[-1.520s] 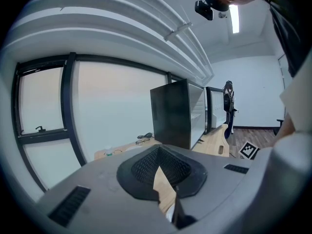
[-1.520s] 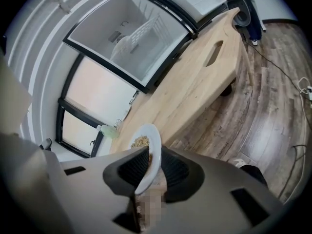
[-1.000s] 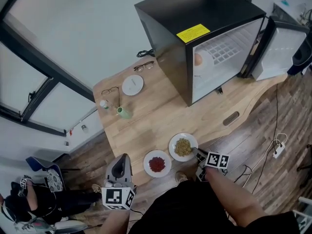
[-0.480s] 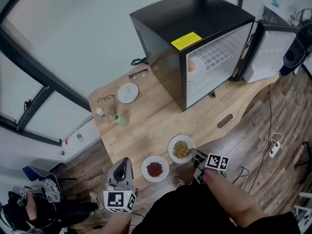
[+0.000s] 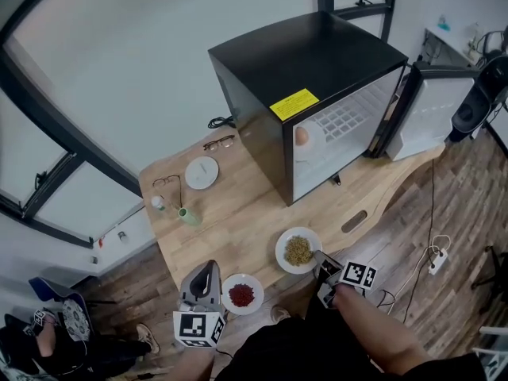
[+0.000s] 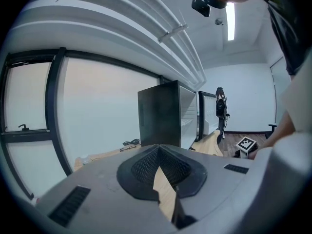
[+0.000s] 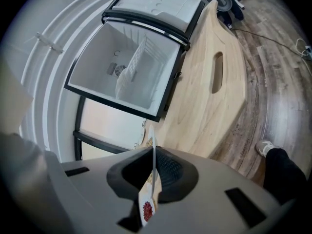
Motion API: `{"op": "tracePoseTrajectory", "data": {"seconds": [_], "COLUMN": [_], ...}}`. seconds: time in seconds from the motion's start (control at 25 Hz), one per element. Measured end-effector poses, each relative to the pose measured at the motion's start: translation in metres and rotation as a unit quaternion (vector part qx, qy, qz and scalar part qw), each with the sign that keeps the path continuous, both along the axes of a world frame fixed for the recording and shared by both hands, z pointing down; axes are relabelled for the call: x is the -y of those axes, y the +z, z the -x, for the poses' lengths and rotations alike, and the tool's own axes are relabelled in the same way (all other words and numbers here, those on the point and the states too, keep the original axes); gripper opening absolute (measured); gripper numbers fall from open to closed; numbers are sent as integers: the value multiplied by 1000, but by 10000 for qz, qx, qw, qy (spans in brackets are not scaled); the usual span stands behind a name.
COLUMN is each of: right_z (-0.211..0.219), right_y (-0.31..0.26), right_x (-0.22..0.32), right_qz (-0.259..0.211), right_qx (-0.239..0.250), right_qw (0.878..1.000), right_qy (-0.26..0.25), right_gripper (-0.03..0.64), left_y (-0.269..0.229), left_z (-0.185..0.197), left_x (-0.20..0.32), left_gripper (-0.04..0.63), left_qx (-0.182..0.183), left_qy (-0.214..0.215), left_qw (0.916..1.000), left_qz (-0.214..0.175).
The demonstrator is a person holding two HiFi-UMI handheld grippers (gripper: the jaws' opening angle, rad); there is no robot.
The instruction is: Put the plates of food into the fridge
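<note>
Plates of food, two of them, sit side by side at the near edge of the tabletop (image 5: 246, 205), within easy reach of the person.

The left hand-held gripper (image 5: 208, 268) hangs over that edge just left of the plates. Its jaws are together at the tips with nothing between them, so it looks to be waiting its turn. Just to its right, the plate of red food (image 5: 241, 294) lies flat on the wood, untouched.

Next along is the plate of yellowish food (image 5: 299, 250). The right hand-held gripper (image 5: 321, 259) has just been closing its jaws, and they are now clamped on this plate's near-right rim. Gripping by the rim keeps the pads clear of the food and the plate level for carrying. Whether the plate is already off the wood I cannot tell.

Further back and to the right stands the fridge (image 5: 317, 62). Its door (image 5: 429, 121) is swung wide and its white wire shelf (image 5: 343, 120) faces the plates, so the way in looks clear.
</note>
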State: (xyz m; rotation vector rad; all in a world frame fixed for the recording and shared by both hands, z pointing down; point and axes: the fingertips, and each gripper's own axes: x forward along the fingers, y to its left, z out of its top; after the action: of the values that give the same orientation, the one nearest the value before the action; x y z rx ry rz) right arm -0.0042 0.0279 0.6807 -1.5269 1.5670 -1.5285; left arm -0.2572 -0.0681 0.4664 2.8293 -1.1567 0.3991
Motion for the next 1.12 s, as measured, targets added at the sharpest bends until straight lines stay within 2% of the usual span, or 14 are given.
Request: {"op": "tracePoseTrajectory", "data": {"seconds": [0.32, 0.88, 1.12], "right_z": [-51, -154, -196], "right_y": [-31, -84, -104], "right_x": [16, 42, 64], "right_qz": [-243, -611, -904], "right_qx": [80, 38, 65], "right_qw": [9997, 9978, 9952], "right_qy": [57, 257, 362], "right_gripper": [31, 31, 32], "left_y": [-7, -28, -32], "left_z": [-57, -134, -156], "left_x": [14, 42, 54], "left_gripper": [3, 3, 3], "left_qx": [-1, -277, -167], "left_qy": [127, -21, -141], "left_qw": [9999, 9994, 9993], "left_qz": [-88, -190, -311]}}
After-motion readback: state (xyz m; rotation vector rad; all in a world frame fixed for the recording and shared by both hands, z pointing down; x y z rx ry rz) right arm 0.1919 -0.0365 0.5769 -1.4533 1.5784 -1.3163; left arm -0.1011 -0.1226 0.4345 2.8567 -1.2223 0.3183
